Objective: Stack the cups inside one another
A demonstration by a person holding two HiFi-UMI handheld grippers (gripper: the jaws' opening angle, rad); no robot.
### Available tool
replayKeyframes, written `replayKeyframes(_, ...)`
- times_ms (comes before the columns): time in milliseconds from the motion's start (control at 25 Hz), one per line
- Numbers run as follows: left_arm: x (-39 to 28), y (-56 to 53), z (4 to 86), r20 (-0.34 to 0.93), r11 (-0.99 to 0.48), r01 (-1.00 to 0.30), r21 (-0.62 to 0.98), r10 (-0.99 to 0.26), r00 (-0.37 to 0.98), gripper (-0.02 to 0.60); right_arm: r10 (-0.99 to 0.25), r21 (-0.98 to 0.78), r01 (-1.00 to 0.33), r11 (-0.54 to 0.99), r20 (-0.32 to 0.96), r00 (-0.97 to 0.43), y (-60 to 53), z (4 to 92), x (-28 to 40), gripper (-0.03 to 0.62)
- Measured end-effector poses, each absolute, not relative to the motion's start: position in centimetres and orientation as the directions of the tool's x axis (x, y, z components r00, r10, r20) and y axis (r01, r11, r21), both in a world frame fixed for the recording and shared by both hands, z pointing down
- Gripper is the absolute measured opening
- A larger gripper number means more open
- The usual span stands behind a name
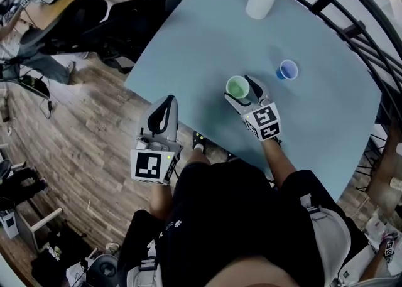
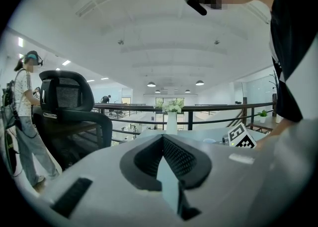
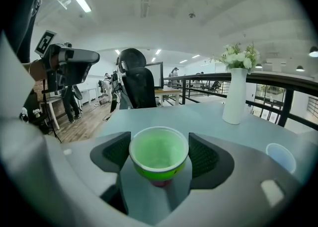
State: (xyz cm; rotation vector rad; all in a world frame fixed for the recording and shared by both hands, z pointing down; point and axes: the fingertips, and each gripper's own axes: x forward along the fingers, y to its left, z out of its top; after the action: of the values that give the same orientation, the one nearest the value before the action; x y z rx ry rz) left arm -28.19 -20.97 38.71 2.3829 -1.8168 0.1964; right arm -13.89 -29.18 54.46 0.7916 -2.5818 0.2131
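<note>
One green cup (image 1: 237, 86) seemingly clasped in right gripper (image 3: 159, 155) fingers (image 3: 204, 157), blue cup (image 1: 288, 70) apart

The table (image 1: 207, 41) has a smooth, matt, pale blue top right out to its edges. The green cup (image 1: 237, 86) looks like thin plastic, satin inside, with a white rim. The blue cup (image 1: 287, 69) near the right edge looks the same. The white vase (image 1: 260, 0) at the far edge is smooth with a faint sheen. The right gripper (image 3: 159, 161) and left gripper (image 2: 163, 144) have matt grey plastic shells and black ribbed pads (image 3: 204, 157). The floor (image 1: 81, 135) is grained wood planks, and the railing (image 1: 352, 34) looks like dark painted metal.
</note>
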Motion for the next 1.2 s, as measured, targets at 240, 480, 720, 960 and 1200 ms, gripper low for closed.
replayKeyframes(240, -28.4, -20.9, 38.8, 0.191, -0.258, -0.966, 0.026, -0.947, 0.258, -0.013, -0.487, -0.012, -0.556, 0.831, 0.47, -0.736, -29.1, 55.6, -14.1, 0.365)
replayKeyframes(480, -28.7, -20.5, 38.7, 0.186, -0.248, -0.969, 0.021, -0.951, 0.247, -0.014, -0.48, -0.002, -0.547, 0.837, 0.475, -0.737, -29.0, 56.4, -14.4, 0.365)
replayKeyframes(720, -29.1, -19.8, 38.6, 0.184, -0.238, -0.971, 0.017, -0.954, 0.237, -0.013, -0.472, -0.001, -0.538, 0.843, 0.481, -0.739, -28.8, 56.5, -14.7, 0.365)
replayKeyframes(960, -29.1, -19.5, 38.5, 0.185, -0.236, -0.972, 0.017, -0.954, 0.235, -0.014, -0.472, -0.032, -0.544, 0.839, 0.456, -0.755, -28.9, 55.6, -14.5, 0.367)
replayKeyframes(1200, -28.7, -19.2, 38.3, 0.177, -0.26, -0.966, 0.012, -0.95, 0.258, -0.013, -0.507, -0.074, -0.574, 0.816, 0.385, -0.771, -28.9, 52.7, -14.1, 0.363)
